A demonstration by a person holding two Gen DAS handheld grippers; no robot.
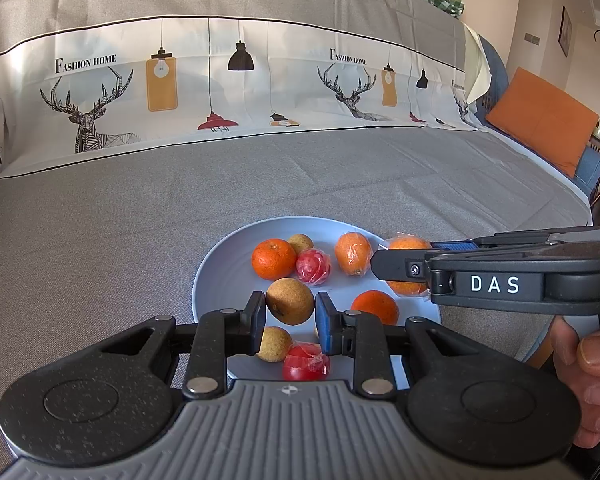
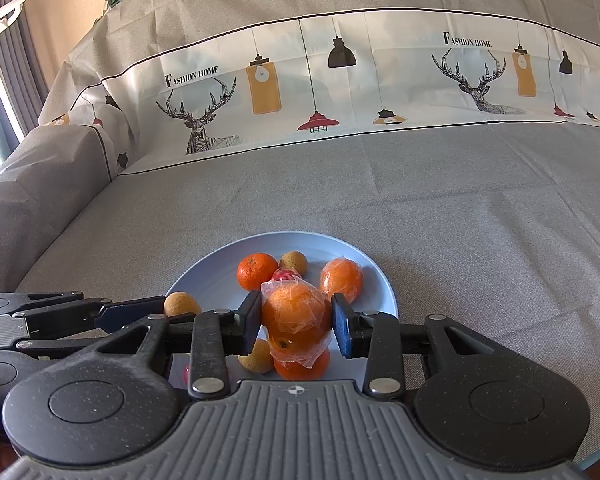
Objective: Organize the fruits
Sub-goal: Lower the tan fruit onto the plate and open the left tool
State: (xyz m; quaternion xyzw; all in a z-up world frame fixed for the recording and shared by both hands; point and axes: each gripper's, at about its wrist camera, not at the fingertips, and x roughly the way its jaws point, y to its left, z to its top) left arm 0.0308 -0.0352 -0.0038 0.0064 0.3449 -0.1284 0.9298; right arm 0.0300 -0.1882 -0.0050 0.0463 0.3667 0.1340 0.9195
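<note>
A: Blue pads first — left gripper (image 1: 291,322) is clamped on a tan round fruit (image 1: 290,301), pads pressing both sides, lifted over the near part of the plate (image 1: 216,276).

B: And the right gripper (image 2: 296,326)?

A: Same deal, diff fruit. Jaws closed onto a plastic-wrapped orange (image 2: 296,316), wrap crinkling out top and bottom, held above the plate's near right side. Left view shows it coming in from the right edge w/ a hand (image 1: 592,376) on the grip.

B: So both are loaded. What's under them?

A: Working outward: below the left claw, another tan fruit (image 1: 275,344) and a wrapped red fruit (image 1: 306,362) at the near rim. A bare orange (image 1: 376,307) sits just right of those. Mid-plate there's a bare mandarin (image 1: 274,259), a second wrapped red one (image 1: 313,266) touching it, a small tan fruit (image 1: 300,243) behind, and a wrapped orange (image 1: 353,253) toward the far right rim.

B: Beyond the plate?

A: Grey cloth (image 1: 120,240) over the whole surface, deer-and-lamp print on the backrest. No fruit on the cloth, as far as I can see.

B: Progress, then?

A: My read — nearly there, or only just begun; can't tell which. Everything visible is on the plate or held above it, but kinds are mixed, not grouped. No second container in view, so where sorted fruit would go, can't tell.
</note>
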